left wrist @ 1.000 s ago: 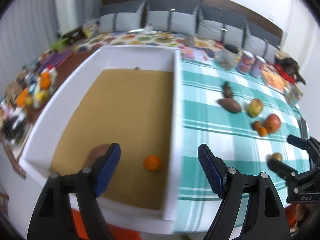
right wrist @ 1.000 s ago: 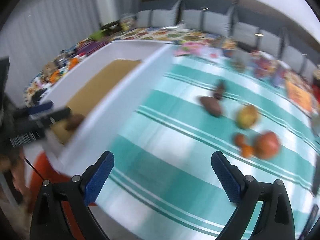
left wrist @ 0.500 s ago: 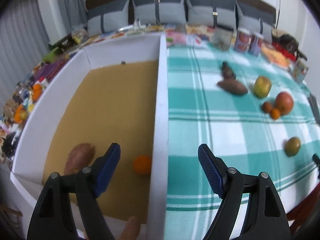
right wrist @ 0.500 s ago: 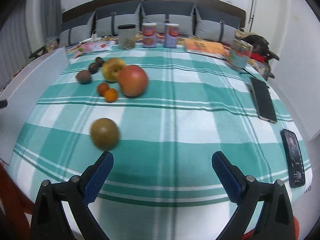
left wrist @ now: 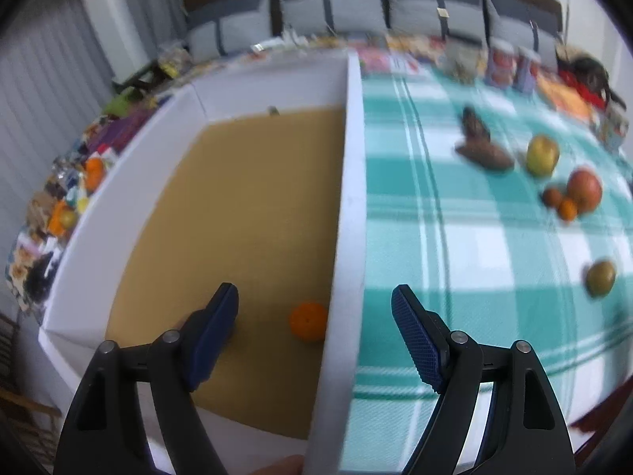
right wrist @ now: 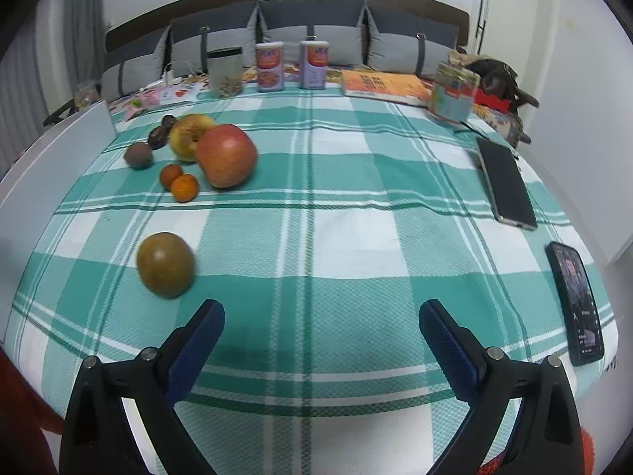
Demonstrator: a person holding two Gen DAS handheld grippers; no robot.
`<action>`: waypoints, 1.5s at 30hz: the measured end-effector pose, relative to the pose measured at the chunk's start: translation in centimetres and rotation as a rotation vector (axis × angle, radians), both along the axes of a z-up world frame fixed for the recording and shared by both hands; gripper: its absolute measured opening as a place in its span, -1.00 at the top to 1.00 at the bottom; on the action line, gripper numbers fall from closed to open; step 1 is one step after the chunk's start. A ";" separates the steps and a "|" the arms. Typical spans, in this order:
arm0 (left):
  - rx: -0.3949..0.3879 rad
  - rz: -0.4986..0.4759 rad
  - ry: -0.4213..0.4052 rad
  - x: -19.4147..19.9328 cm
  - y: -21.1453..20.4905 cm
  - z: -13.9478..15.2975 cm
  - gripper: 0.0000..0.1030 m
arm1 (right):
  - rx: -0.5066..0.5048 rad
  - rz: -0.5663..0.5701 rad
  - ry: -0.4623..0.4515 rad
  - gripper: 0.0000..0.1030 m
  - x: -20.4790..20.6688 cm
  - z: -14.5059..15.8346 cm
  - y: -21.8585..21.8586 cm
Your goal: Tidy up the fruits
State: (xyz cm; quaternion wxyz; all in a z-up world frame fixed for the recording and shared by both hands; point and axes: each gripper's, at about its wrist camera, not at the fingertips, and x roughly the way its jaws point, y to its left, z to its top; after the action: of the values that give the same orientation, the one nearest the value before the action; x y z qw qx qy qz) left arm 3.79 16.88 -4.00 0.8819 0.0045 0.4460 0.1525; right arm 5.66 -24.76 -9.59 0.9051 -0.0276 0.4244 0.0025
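My left gripper (left wrist: 314,312) is open and empty, straddling the right wall of a white box (left wrist: 350,182) with a tan floor. A small orange (left wrist: 307,321) lies inside by that wall. My right gripper (right wrist: 321,326) is open and empty above the checked cloth. A green-brown fruit (right wrist: 165,264) lies just ahead to its left. Farther off are a red apple (right wrist: 225,155), a yellow apple (right wrist: 189,134), two small oranges (right wrist: 184,187), a brown round fruit (right wrist: 138,154) and a dark fruit (right wrist: 160,134). The left wrist view shows the same fruits (left wrist: 583,189) at right.
Two phones (right wrist: 505,182) (right wrist: 575,303) lie at the right side of the table. Jars and cans (right wrist: 270,66), a book (right wrist: 381,84) and a glass jar (right wrist: 453,93) stand along the far edge. A cluttered shelf (left wrist: 59,206) runs left of the box.
The left gripper has shifted so the box wall sits between its fingers; the sweet potato is now hidden behind its left finger. The right gripper has drawn closer to the green-brown fruit.
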 end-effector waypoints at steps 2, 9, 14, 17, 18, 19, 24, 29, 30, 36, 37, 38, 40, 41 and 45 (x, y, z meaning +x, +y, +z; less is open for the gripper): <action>0.016 0.006 -0.094 -0.9 -1.2 1.9 -0.59 | 0.002 -0.014 0.009 -0.91 0.2 -0.5 -0.5; -0.099 -0.134 -0.230 -2.3 -8.7 3.6 -0.85 | 0.026 -0.065 0.063 -0.92 1.6 -2.5 -2.4; -0.225 -0.200 -0.060 0.2 -12.8 -3.2 -0.85 | 0.038 -0.078 0.071 -0.92 2.0 -3.0 -3.2; -0.177 -0.220 -0.027 2.0 -13.9 -7.0 -0.85 | 0.044 -0.082 0.079 -0.92 2.2 -3.3 -3.5; -0.169 -0.231 -0.018 2.5 -14.1 -7.7 -0.85 | 0.047 -0.084 0.082 -0.92 2.2 -3.4 -3.5; -0.162 -0.238 -0.006 2.9 -14.4 -8.5 -0.85 | 0.052 -0.085 0.086 -0.92 2.4 -3.5 -3.7; -0.154 -0.241 -0.016 4.3 -14.3 -10.2 -0.87 | 0.054 -0.093 0.099 -0.97 2.7 -4.0 -3.8; -0.156 -0.247 -0.018 4.3 -14.4 -10.3 -0.92 | 0.040 -0.095 0.092 -1.00 2.7 -4.2 -3.5; -0.157 -0.250 -0.018 4.4 -14.3 -10.3 -0.92 | 0.041 -0.097 0.090 -1.00 2.8 -4.2 -3.5; -0.149 -0.249 -0.016 4.7 -14.3 -10.5 -0.94 | 0.038 -0.110 0.059 -1.00 2.6 -4.4 -3.4; -0.148 -0.248 -0.015 4.8 -14.3 -10.6 -0.94 | 0.037 -0.112 0.054 -1.00 2.5 -4.4 -3.4; -0.147 -0.248 -0.015 4.8 -14.3 -10.6 -0.94 | 0.036 -0.114 0.049 -1.00 2.5 -4.5 -3.4; -0.147 -0.248 -0.015 4.7 -14.3 -10.5 -0.94 | 0.035 -0.116 0.042 -1.00 2.4 -4.5 -3.3; -0.146 -0.248 -0.015 4.7 -14.3 -10.5 -0.95 | 0.034 -0.117 0.039 -1.00 2.4 -4.5 -3.3; -0.147 -0.248 -0.015 4.7 -14.3 -10.5 -0.95 | 0.033 -0.116 0.034 -1.00 2.4 -4.5 -3.3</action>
State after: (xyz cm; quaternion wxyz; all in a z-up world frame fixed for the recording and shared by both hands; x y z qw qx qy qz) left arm 8.50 2.55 -14.52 0.8953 -0.0062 0.4452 0.0093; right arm 8.04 -28.06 -14.07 0.8967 0.0123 0.4404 -0.0425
